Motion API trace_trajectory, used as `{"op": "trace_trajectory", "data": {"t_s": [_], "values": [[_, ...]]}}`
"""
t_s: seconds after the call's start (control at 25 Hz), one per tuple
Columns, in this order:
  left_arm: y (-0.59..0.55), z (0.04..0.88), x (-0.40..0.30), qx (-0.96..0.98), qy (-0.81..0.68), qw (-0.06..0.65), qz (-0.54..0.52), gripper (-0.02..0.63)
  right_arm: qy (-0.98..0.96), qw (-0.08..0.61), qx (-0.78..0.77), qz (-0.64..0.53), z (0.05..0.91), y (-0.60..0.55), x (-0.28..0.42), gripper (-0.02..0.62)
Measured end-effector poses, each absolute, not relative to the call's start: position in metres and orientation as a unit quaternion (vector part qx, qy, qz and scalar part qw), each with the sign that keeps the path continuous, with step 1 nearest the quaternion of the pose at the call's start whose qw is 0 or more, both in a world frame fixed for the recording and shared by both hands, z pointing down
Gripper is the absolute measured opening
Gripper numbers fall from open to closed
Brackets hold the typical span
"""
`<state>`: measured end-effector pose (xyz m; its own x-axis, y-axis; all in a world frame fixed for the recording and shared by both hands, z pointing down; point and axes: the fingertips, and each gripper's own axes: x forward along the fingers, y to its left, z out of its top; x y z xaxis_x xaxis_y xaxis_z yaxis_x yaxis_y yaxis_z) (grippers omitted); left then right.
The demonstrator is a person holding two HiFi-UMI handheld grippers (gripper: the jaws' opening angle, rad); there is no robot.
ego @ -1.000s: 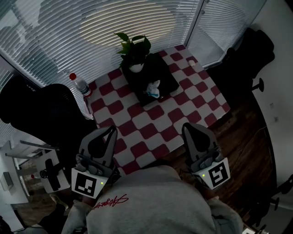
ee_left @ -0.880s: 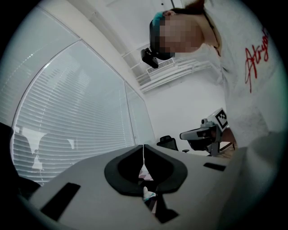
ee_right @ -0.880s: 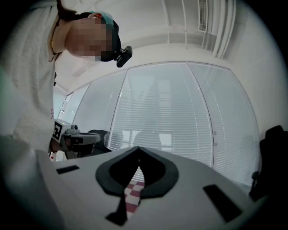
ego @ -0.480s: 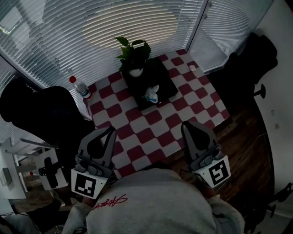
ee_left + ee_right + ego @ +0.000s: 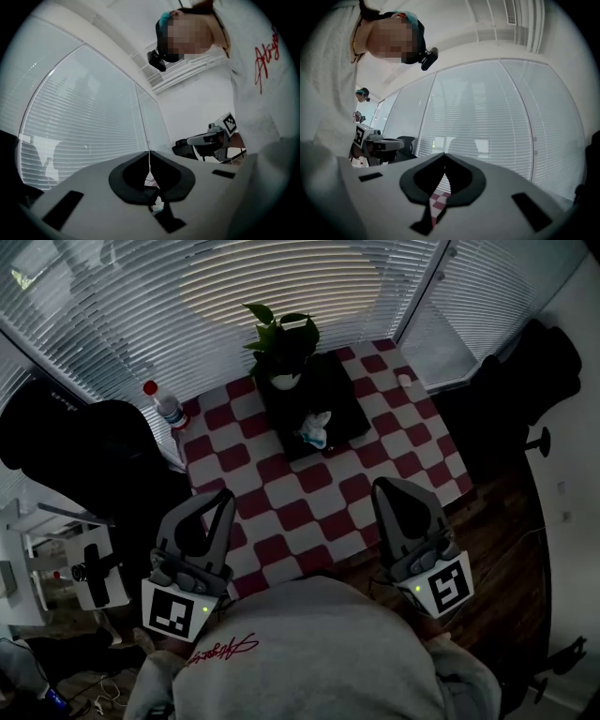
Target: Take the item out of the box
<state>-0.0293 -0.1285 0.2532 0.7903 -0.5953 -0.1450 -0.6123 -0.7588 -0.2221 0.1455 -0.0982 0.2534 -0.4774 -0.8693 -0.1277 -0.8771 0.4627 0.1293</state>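
**A:** How are your grippers set?
**B:** Your left gripper (image 5: 223, 501) and right gripper (image 5: 387, 488) hang close to your chest, above the near end of the table (image 5: 281, 549). Each has its jaws pressed together with nothing between them

**A:** What room do you have?
**B:** Open checked cloth (image 5: 314, 479) runs from your grippers to the box (image 5: 339, 401). A black chair (image 5: 89, 460) crowds the table's left edge, and a second chair (image 5: 530, 376) stands off the far right corner. Wood floor (image 5: 506, 521) shows along your right. A bottle (image 5: 167, 409) stands at the far left corner

**A:** And the item?
**B:** The item (image 5: 314, 427) lies in the dark box on the far half of the table, at the box's near side. It is small, crumpled and white with a teal patch. A plant (image 5: 281, 338) stands at the box's far end, and blinds (image 5: 281, 277) cover the windows beyond
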Motion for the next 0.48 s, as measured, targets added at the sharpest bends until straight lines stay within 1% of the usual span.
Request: {"op": "trace_trajectory", "data": {"t_s": [0.16,0.48], "values": [[-0.131,0.254,-0.031,-0.933,0.334,0.131,0.031,0.018,0.859,0.014,-0.503,0.092,0.257,-0.106,0.146,0.011],[-0.133,0.256,-0.049,-0.918,0.373,0.131,0.023,0.018,0.872,0.021,-0.478,0.1,0.256,-0.123,0.136,0.011]]}}
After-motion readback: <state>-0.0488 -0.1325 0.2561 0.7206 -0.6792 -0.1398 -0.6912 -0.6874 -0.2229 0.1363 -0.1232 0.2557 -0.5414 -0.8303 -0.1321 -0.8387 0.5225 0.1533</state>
